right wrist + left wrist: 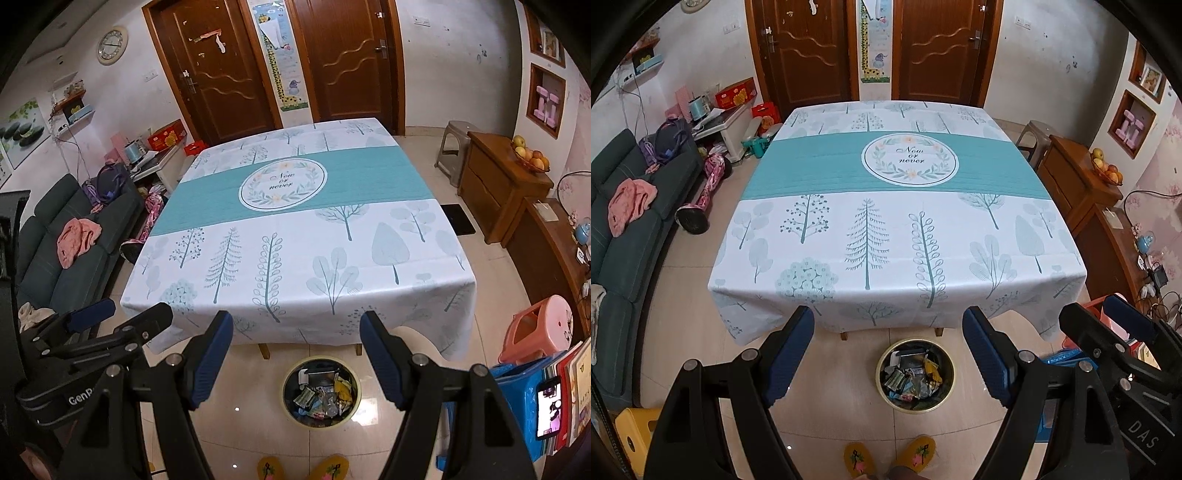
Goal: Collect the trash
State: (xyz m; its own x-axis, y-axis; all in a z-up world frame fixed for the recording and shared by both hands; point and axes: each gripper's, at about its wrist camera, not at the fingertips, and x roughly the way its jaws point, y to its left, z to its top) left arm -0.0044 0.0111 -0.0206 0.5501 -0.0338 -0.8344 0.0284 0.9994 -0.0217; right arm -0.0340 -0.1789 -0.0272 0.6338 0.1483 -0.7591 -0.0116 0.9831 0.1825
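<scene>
Wrappers and crumpled packets fill a round bin (915, 376) on the tiled floor, just in front of the counter (897, 229). That trash is the task's thing, and it appears already gathered: the tree-printed cloth on the counter carries nothing at all.

Both tools hover above the bin, on the near side of it from the counter. The left gripper (888, 354) has its blue-padded jaws spread wide and holds nothing. The right gripper (296, 354) is likewise wide apart and empty. They are probably held this way because a last piece has gone into the bin, or because the person is looking the counter over for leftovers. That is a judgement, not something seen.

Yellow embroidered slippers (890, 458) on the person's feet stand on the near side of the bin.

The left view catches the right gripper to the right of the bin; the right view shows the left gripper to the left of it. Only the right view shows a wall clock (112, 45) far beyond the bin, a pink stool (541, 328) off to its right, and a lit phone (549, 410) nearer by.
</scene>
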